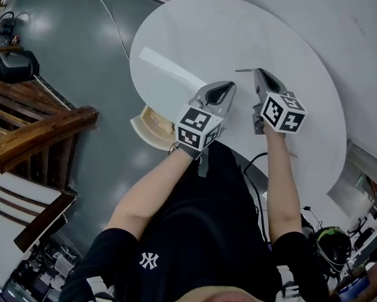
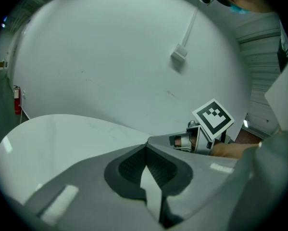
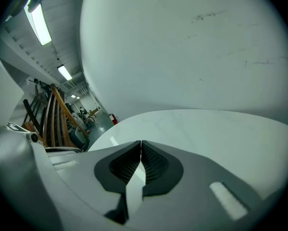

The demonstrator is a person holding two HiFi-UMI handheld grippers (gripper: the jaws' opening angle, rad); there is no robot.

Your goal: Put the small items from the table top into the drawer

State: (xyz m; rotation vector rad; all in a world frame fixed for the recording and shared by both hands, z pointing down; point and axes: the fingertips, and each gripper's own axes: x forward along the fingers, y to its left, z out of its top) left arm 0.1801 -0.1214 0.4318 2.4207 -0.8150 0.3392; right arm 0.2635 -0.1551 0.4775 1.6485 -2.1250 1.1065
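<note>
Here, tongs (image 1: 230,87) (image 1: 248,72) shut, seemingly near table (image 1: 142,83) edge

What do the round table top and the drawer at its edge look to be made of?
Table top: likely white laminate or painted board, smooth semi-gloss, since it carries a soft light streak. Drawer: pale bare-looking wood or plywood inside, with a white rim; too small to be sure.

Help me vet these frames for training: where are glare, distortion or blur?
Head view: fisheye bowing, a bright glare streak on the round white table top. Left gripper view: black vignetted corners. Right gripper view: blown-out long ceiling strip light.
</note>
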